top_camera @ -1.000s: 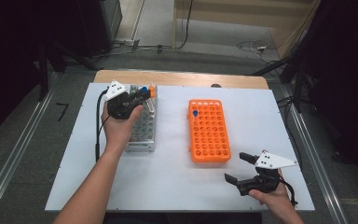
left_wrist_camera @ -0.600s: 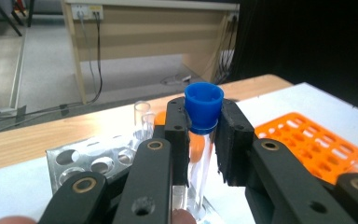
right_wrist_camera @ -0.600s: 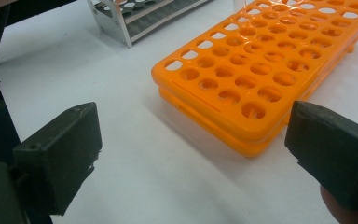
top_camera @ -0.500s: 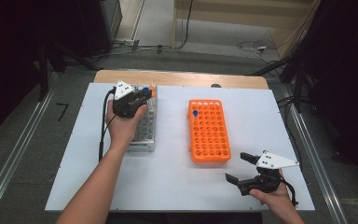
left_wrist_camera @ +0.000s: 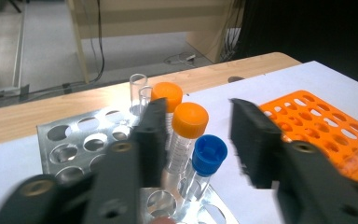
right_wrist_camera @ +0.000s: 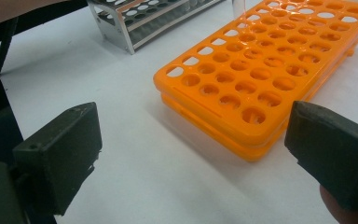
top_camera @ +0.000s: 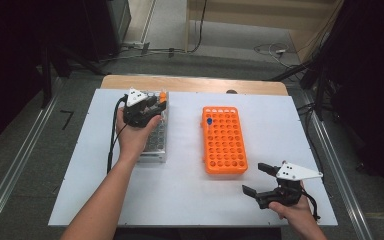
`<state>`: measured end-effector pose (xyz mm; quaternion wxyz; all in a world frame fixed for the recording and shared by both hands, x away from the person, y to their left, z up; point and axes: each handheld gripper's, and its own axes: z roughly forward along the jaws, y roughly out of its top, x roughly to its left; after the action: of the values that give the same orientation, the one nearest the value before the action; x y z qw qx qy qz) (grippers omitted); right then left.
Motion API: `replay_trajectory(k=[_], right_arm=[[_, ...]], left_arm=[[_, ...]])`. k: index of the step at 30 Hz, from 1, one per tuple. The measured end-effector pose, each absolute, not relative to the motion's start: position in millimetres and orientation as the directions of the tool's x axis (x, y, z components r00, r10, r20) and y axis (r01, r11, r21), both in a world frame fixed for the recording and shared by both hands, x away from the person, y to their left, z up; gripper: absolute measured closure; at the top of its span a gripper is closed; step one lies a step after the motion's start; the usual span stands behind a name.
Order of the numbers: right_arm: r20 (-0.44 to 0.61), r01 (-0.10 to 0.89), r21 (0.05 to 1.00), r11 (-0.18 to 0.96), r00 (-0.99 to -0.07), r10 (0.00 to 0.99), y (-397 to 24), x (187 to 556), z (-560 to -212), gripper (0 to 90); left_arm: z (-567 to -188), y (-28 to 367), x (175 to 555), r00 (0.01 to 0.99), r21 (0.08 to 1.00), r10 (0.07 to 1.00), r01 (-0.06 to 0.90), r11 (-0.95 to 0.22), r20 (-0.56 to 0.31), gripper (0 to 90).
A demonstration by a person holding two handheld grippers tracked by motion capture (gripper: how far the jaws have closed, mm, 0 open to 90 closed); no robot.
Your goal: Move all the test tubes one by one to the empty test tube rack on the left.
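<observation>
left gripper [left_wrist_camera: 193, 149] fingers just opening, straddling blue-capped tube [left_wrist_camera: 207, 157] without pressing | tube bottoms hiding inside metal rack [left_wrist_camera: 70, 140] | right gripper [right_wrist_camera: 191, 154] fingers spreading wide over tabletop [right_wrist_camera: 135, 177]

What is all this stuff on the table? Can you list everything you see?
Table: one, white top with a wooden far edge.
Metal rack: one, silver, left side of the table.
Orange-capped tubes: two, clear, standing in the metal rack.
Blue-capped tube: one, clear, in the metal rack beside them.
Uncapped tube: at least one, clear, behind the orange caps.
Orange rack: one, middle of the table, with one blue-capped tube in it.
Left gripper: black, jaws just opened around the capped tubes, pads not pressing.
Right gripper: black, open, at the table's near right.
</observation>
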<state>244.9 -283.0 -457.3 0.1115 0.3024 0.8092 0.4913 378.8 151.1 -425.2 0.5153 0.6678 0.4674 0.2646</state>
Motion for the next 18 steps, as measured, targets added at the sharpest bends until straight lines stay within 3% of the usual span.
replay_trajectory(k=[4,8,13,18], right_arm=[[0.129,0.383,0.868,0.317,-0.789,0.601,-282.8,248.9,-454.5,2.5],[0.137,0.389,0.872,0.298,-0.777,0.614,-279.0,256.1,-449.7,2.6],[0.135,0.39,0.874,0.29,-0.768,0.626,-271.2,264.9,-443.5,3.0],[0.116,0.386,0.868,0.312,-0.769,0.629,-261.4,274.4,-442.0,3.2]], left_arm=[[-418.0,154.0,370.9,0.434,0.932,0.88,0.362,0.026,-0.193,26.1],[-414.2,154.2,356.5,0.479,0.931,0.849,0.362,0.043,-0.226,10.7],[-411.2,153.8,336.7,0.515,0.933,0.822,0.356,0.052,-0.242,1.5],[-409.6,152.2,316.7,0.55,0.938,0.801,0.346,0.039,-0.236,0.0]])
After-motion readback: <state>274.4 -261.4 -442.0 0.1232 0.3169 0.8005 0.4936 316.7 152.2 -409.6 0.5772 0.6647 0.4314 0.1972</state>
